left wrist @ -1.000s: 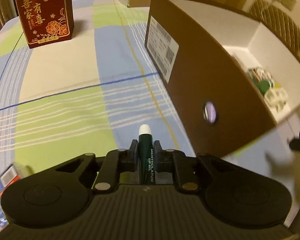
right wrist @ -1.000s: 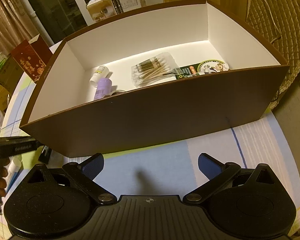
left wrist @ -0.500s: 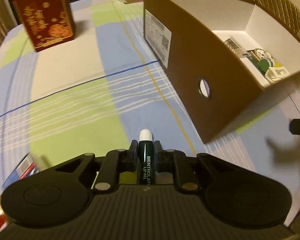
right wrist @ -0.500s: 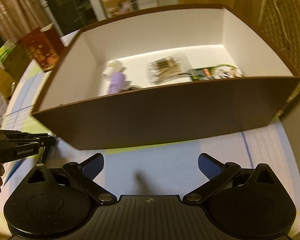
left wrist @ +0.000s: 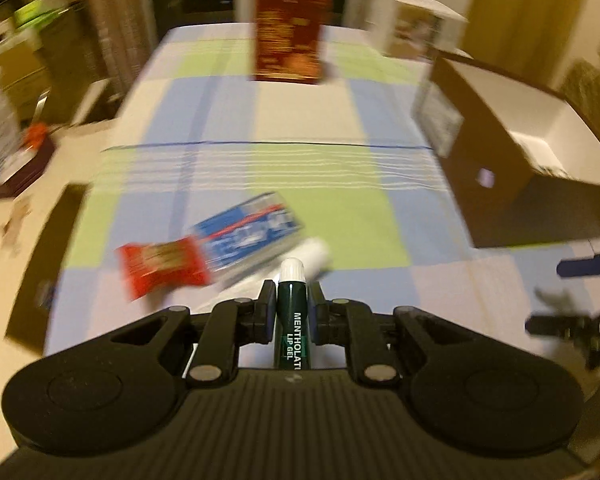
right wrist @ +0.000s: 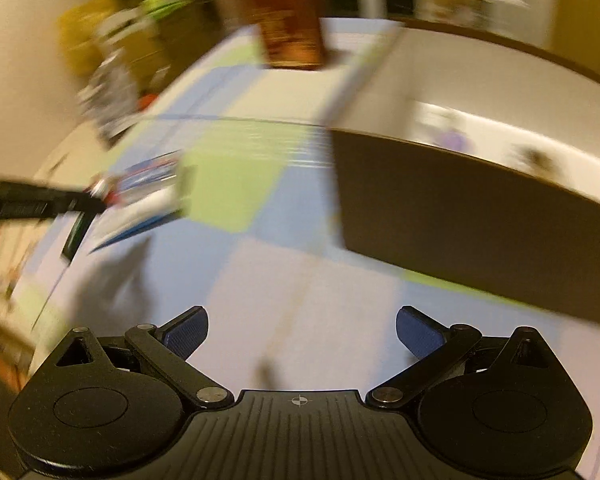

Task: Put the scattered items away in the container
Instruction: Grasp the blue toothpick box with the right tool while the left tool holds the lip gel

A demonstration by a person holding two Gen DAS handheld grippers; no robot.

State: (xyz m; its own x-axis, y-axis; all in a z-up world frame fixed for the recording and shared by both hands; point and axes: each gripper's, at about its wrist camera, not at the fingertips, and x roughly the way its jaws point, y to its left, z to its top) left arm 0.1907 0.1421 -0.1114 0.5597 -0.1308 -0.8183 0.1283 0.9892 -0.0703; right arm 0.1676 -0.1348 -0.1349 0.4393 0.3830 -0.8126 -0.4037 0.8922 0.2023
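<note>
The lip gel tube [left wrist: 293, 312] is clamped in the left gripper [left wrist: 292, 300]; transfer over the brown box [left wrist: 512, 168] is required. The right gripper [right wrist: 302, 334] is spread wide, empty.

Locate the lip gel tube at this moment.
In the left wrist view, the lip gel tube sits clamped in the left gripper, above the tablecloth, left of the brown box.

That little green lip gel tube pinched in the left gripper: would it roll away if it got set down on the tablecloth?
Probably, on its side. The lip gel tube looks round and smooth, so it may roll on the flat tablecloth. It seems light and stiff: the left gripper holds it straight with no visible sag. Its glossy surface might slip.
</note>
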